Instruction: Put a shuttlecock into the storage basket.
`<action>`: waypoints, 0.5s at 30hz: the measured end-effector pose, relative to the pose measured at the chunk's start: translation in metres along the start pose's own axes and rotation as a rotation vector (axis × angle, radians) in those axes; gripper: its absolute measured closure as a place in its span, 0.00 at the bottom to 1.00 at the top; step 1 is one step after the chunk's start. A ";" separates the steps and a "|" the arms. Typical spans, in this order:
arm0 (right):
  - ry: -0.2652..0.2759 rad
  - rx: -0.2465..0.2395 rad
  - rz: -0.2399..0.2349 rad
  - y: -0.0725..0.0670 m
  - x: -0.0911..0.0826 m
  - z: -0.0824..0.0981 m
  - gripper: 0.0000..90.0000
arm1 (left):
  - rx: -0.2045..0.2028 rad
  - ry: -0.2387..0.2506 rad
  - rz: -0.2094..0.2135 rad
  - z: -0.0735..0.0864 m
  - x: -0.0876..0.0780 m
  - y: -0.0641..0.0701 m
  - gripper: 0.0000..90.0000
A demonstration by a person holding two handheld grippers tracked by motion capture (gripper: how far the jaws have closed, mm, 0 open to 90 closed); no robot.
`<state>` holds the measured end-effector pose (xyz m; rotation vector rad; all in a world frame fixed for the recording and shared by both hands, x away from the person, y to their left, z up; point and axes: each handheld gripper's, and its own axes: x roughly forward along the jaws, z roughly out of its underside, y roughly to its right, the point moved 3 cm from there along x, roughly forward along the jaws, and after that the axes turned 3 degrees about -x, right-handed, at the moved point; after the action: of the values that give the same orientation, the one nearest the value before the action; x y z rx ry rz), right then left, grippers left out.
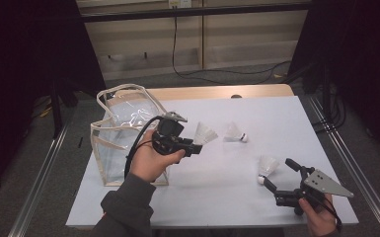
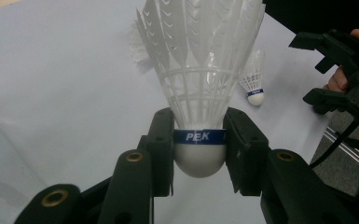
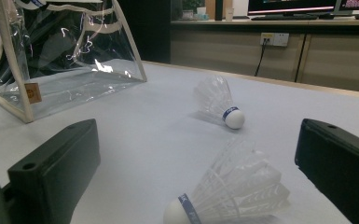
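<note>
My left gripper (image 1: pixel 195 146) is shut on a white shuttlecock (image 1: pixel 205 134), lifted above the table beside the bag. In the left gripper view the two pads clamp the shuttlecock (image 2: pixel 200 88) at its blue-banded cork, feathers pointing away. A clear plastic bag (image 1: pixel 121 133) with cream trim stands at the table's left. A second shuttlecock (image 1: pixel 235 133) lies on its side mid-table, also the far shuttlecock (image 3: pixel 217 100) in the right gripper view. A third shuttlecock (image 1: pixel 267 168) rests by my right gripper (image 1: pixel 280 174), which stands open; this shuttlecock (image 3: pixel 231 193) lies between the jaws, untouched.
The white table (image 1: pixel 276 118) has a wooden strip along its far edge. Metal rails run along the floor on both sides. The bag (image 3: pixel 60 60) stands with its mouth facing up, left of the lying shuttlecocks.
</note>
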<state>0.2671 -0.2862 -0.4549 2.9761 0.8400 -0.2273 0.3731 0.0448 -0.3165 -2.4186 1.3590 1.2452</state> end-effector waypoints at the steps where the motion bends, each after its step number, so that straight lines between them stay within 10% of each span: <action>1: 0.000 0.000 0.000 0.000 0.000 0.000 0.00 | 0.002 0.000 -0.002 -0.001 -0.001 0.000 0.73; 15: -0.001 0.004 -0.009 -0.002 0.000 0.000 0.00 | -0.008 -0.011 -0.016 -0.012 -0.011 -0.005 0.73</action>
<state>0.2664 -0.2847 -0.4548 2.9762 0.8533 -0.2317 0.3814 0.0495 -0.3024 -2.4190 1.3315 1.2609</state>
